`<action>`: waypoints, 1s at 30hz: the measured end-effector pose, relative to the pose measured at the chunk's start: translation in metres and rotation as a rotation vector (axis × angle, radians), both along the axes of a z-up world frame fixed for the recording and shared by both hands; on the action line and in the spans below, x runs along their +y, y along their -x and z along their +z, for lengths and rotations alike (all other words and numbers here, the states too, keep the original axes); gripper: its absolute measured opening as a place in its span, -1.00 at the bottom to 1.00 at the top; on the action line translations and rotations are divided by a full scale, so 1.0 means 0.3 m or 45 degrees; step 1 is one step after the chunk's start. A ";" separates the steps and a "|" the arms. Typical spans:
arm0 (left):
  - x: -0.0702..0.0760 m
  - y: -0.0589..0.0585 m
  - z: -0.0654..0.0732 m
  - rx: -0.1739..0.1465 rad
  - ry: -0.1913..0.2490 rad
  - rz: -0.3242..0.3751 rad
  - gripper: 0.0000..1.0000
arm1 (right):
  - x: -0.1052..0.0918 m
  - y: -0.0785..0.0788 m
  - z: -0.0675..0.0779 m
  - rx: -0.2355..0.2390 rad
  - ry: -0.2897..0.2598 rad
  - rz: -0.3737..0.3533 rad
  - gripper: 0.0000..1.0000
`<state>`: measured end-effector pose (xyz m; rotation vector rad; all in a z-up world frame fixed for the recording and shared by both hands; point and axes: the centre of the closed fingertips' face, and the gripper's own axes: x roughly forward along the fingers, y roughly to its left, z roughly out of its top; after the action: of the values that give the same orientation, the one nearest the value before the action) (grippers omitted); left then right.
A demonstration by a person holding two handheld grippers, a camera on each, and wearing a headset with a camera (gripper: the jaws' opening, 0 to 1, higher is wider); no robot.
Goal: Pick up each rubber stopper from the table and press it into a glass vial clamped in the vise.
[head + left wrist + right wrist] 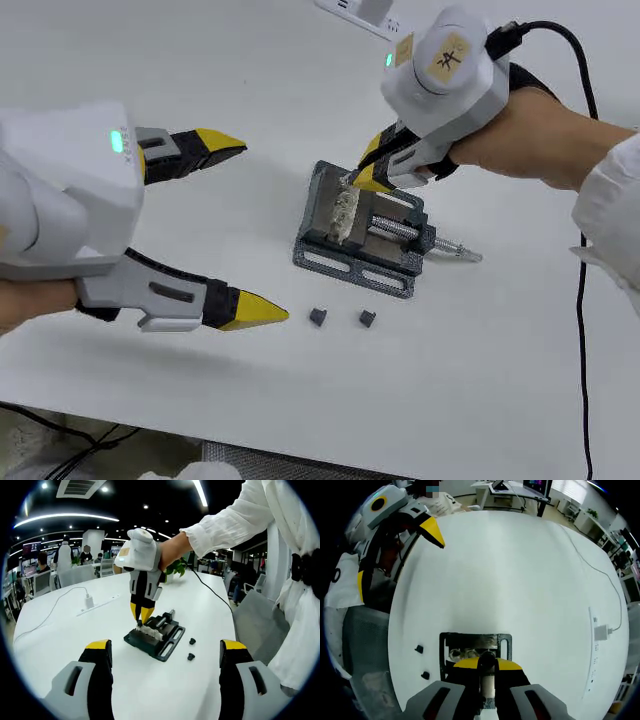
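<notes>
A dark grey vise [398, 262] [170, 641] [444, 641] sits mid-table, with clear glass vials [343, 214] [150, 630] clamped in a row between its jaws. My right gripper [360, 178] [139, 622] [488, 664] points down at the row's far end and is shut on a dark rubber stopper [487, 659], right at a vial mouth. Two more small dark stoppers [318, 317] [366, 318] [192, 641] [419, 649] lie on the table in front of the vise. My left gripper [266, 232] [165, 643] [395, 555] hovers open and empty left of the vise.
A white power strip with a plugged-in charger [365, 14] [90, 602] [600, 632] lies at the far side of the white table [250, 60]. A black cable [583, 300] trails from the right gripper down the right side. Office desks and people are in the background.
</notes>
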<state>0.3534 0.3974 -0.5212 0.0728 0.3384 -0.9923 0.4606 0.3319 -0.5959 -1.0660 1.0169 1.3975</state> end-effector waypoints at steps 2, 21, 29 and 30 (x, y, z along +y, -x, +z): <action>-0.002 0.000 0.000 0.001 0.002 -0.002 0.76 | 0.004 -0.002 -0.001 -0.005 0.009 0.004 -0.89; -0.020 -0.010 0.010 -0.004 0.017 -0.009 0.73 | -0.001 -0.012 -0.006 -0.035 0.041 0.067 -0.87; -0.005 -0.003 0.003 0.003 0.011 0.003 0.72 | 0.000 -0.002 -0.002 -0.023 0.008 0.045 -0.81; -0.004 -0.003 0.003 0.002 0.008 0.002 0.72 | 0.001 0.002 0.002 -0.015 0.001 0.041 -0.76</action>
<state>0.3542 0.3962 -0.5204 0.0657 0.3367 -0.9916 0.4599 0.3321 -0.5953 -1.0940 0.9956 1.4150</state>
